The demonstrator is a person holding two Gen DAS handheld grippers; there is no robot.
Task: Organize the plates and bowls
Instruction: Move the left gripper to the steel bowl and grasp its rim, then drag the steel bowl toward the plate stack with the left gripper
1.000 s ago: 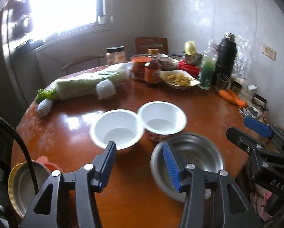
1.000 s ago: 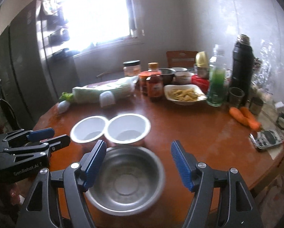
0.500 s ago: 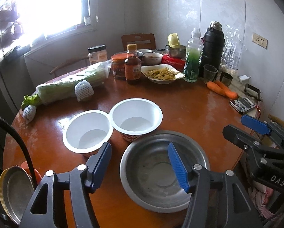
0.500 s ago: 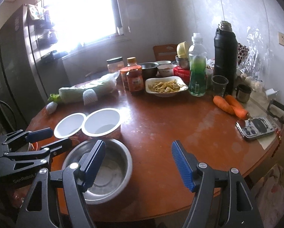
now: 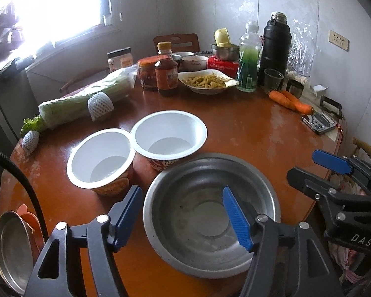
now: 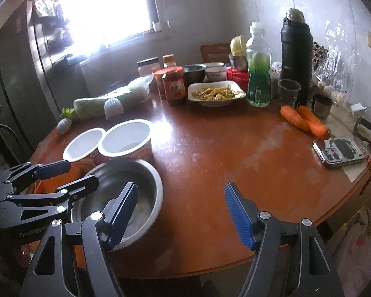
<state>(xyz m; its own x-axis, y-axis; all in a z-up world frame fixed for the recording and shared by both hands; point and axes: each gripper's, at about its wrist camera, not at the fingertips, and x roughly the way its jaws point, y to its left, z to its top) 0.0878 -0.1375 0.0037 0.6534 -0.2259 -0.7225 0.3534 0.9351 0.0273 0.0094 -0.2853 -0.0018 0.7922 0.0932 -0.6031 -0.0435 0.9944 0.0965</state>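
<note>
Now steel bowl (image 5: 211, 214) sits near worktop (image 5: 247, 133) front edge, just beside two white paper bowls (image 5: 169, 138); left gripper (image 5: 181, 216) fingers spread wide, straddling bowl's near rim, nothing grasped; right gripper (image 6: 180, 214) likewise released, hovering over bare worktop beside bowl; judgement: bowl stiff, light, slick metal – best pinched across thin rim; paper bowls flimsy, crushable, stackable

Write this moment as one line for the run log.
left gripper: open, over steel bowl | right gripper: open, holds nothing | two white paper bowls: side by side
</note>
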